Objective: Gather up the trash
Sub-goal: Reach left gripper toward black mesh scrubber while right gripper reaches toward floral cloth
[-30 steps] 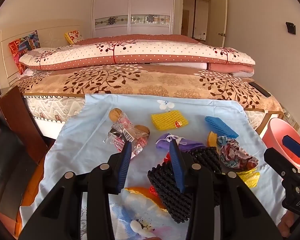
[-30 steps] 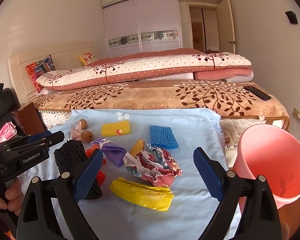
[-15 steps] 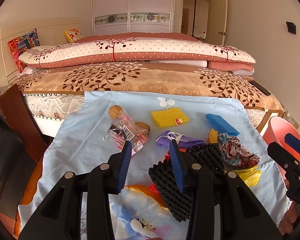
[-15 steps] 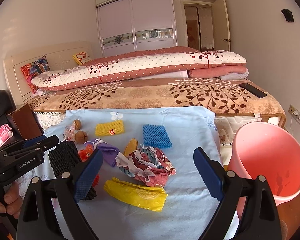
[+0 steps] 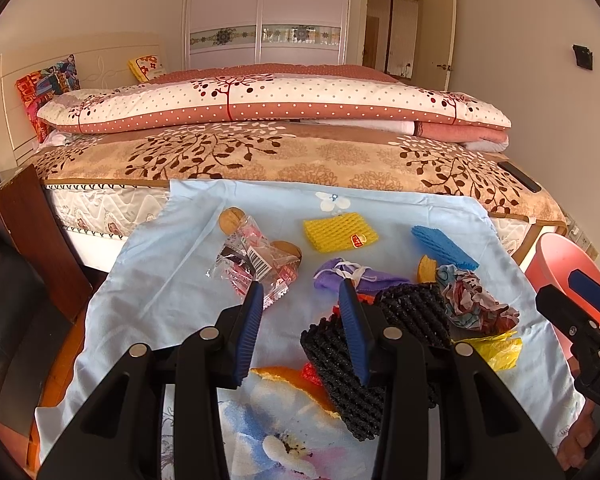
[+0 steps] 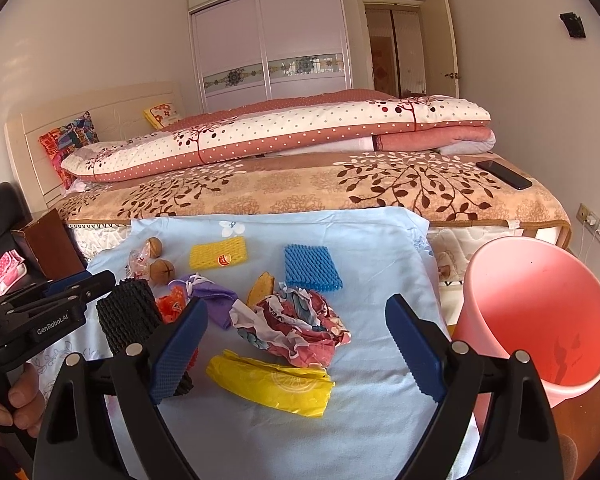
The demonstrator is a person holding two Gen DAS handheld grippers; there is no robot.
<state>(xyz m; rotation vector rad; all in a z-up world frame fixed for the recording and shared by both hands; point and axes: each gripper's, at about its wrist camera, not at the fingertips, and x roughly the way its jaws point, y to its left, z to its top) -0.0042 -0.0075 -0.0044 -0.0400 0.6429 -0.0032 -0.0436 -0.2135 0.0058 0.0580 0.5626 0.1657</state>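
the left gripper (image 5: 300,324) hovers with fingers apart and empty over the light blue cloth (image 5: 172,280), just beside the black foam net (image 5: 348,368). the right gripper (image 6: 296,348) gapes wide above the crumpled paper (image 6: 300,324) and yellow wrapper (image 6: 272,382). the pink bin (image 6: 536,320) stands at the right.

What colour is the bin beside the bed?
Pink. The bin shows best in the right wrist view, open and tilted toward the camera.
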